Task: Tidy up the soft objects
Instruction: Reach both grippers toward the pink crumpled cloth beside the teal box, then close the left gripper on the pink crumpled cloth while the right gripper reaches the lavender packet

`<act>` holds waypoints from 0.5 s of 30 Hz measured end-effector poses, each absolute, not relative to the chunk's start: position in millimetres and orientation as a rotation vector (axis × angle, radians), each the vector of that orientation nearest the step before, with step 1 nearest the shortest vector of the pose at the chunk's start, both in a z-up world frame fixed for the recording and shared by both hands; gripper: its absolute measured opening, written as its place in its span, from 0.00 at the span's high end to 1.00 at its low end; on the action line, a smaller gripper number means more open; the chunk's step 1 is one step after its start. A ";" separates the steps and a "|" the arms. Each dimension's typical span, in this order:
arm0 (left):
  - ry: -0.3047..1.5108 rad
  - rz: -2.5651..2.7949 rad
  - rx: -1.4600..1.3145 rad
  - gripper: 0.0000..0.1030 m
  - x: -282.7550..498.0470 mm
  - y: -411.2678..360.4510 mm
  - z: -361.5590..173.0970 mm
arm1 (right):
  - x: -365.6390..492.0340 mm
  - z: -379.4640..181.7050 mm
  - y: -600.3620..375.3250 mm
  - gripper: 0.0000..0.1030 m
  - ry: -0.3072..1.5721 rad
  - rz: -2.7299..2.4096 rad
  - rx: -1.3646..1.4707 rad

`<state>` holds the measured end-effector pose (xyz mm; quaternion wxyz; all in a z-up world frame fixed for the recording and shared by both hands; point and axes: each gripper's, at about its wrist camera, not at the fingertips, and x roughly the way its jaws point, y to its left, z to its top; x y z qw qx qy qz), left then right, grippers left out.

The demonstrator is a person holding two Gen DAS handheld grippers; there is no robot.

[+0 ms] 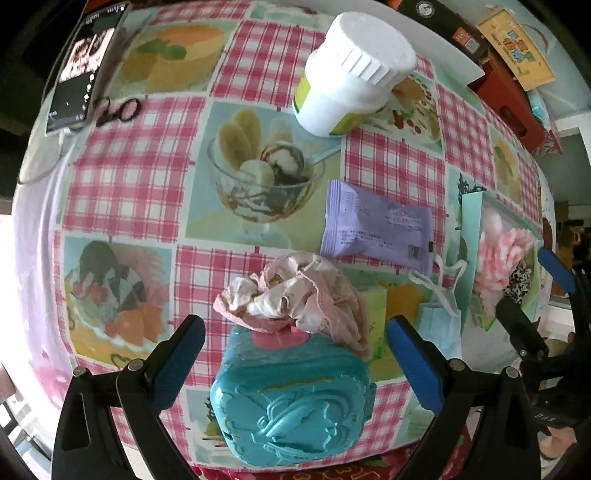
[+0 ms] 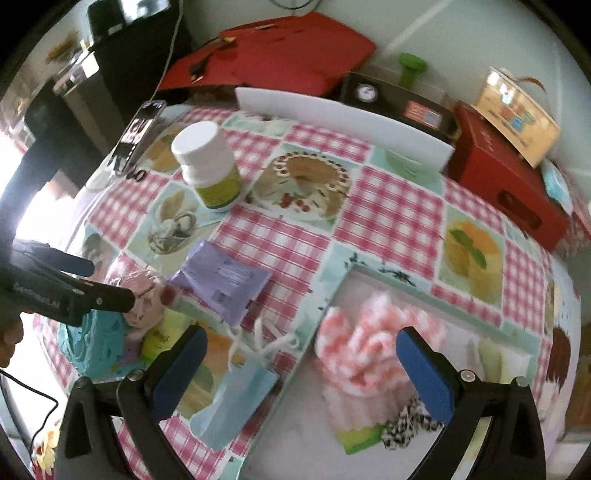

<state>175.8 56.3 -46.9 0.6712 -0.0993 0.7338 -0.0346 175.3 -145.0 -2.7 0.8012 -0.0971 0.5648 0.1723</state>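
Pale wall [image 2: 461, 33] behind checked tablecloth [image 2: 388, 206]; daylight left.

The pink-and-white fluffy cloth [image 2: 364, 345] between the right jaws is motion-blurred. The teal case [image 1: 291, 398] between the left jaws hides the crumpled fabric's [image 1: 295, 295] base.

The bench [image 1: 122, 177] wears a pink-and-white check cloth set with pastel dessert pictures. On it lie a pale pink crumpled cloth [image 1: 295, 295], a lilac packet [image 1: 376, 229], a light blue face mask [image 2: 236, 398], a teal embossed case [image 1: 295, 398], a pink-and-white fluffy cloth [image 2: 365, 347] and a black-and-white spotted scrunchie [image 2: 406, 424]. The jar [image 1: 351, 77] is white with a green-yellow label; the fingers [image 1: 177, 362] carry blue pads.
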 end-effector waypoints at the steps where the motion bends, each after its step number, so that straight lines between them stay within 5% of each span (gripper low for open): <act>1: 1.655 -0.078 -0.220 0.04 175.7 55.9 -48.2 | 177.2 -3.3 -142.3 0.00 1.215 0.381 -0.213; 15: 1.710 -0.083 -0.185 0.04 182.5 53.0 -64.9 | 191.6 -46.9 -88.8 0.00 1.309 0.516 -0.376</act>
